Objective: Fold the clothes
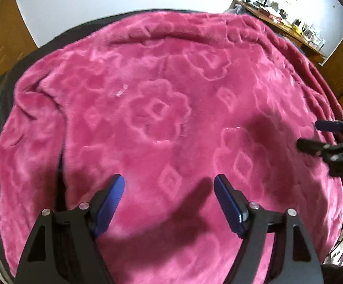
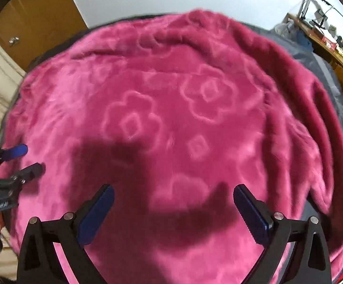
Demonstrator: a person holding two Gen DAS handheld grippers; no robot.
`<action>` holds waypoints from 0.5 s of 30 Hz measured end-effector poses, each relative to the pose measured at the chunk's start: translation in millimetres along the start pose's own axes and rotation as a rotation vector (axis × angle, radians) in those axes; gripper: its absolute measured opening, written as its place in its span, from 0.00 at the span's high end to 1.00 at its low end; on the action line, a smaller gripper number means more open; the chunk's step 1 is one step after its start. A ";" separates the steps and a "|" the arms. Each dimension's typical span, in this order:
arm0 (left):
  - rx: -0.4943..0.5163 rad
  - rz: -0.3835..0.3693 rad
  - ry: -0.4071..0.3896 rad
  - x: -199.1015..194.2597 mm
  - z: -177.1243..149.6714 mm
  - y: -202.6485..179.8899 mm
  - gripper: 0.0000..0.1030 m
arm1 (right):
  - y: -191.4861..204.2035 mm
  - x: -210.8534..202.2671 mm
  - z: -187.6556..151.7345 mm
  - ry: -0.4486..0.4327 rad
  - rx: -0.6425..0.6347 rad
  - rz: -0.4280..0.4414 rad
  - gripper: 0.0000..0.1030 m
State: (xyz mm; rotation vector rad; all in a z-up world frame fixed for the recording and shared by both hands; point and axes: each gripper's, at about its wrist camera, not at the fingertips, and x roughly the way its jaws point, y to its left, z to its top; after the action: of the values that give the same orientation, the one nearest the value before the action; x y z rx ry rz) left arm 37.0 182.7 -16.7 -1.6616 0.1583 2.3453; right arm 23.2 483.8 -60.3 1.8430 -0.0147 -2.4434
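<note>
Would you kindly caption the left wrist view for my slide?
Left gripper open above a pink flower-embossed fleece garment, right gripper alongside.

Most of the dark surface (image 2: pixel 323 71) is being covered by the spread pink blanket (image 1: pixel 162 108), and open air is being left above it. Nothing is being held between the spread fingers of the left gripper (image 1: pixel 169 184) or the right gripper (image 2: pixel 173 194). Far right, passage is being limited by a cluttered wooden desk (image 1: pixel 287 27), though its contents are blurred.
</note>
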 end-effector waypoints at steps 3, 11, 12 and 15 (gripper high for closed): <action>0.022 0.006 0.031 7.4 -9.7 -13.8 0.21 | 6.2 16.7 -13.2 0.051 -0.030 -0.028 0.01; 0.079 0.053 0.023 -9.3 -58.2 -38.1 0.19 | 11.3 4.3 -66.2 0.017 -0.082 -0.065 0.01; 0.085 0.056 0.020 -14.7 -70.8 -40.2 0.19 | 10.7 1.5 -74.6 0.015 -0.086 -0.062 0.01; 0.095 0.061 0.004 -29.1 -100.9 -41.9 0.18 | 10.0 -7.3 -101.5 0.005 -0.106 -0.055 0.01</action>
State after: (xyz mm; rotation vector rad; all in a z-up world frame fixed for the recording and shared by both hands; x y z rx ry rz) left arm 149.4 194.5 -21.1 -1.6378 0.3205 2.3392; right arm 123.3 478.6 -80.7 1.8281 0.1650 -2.4245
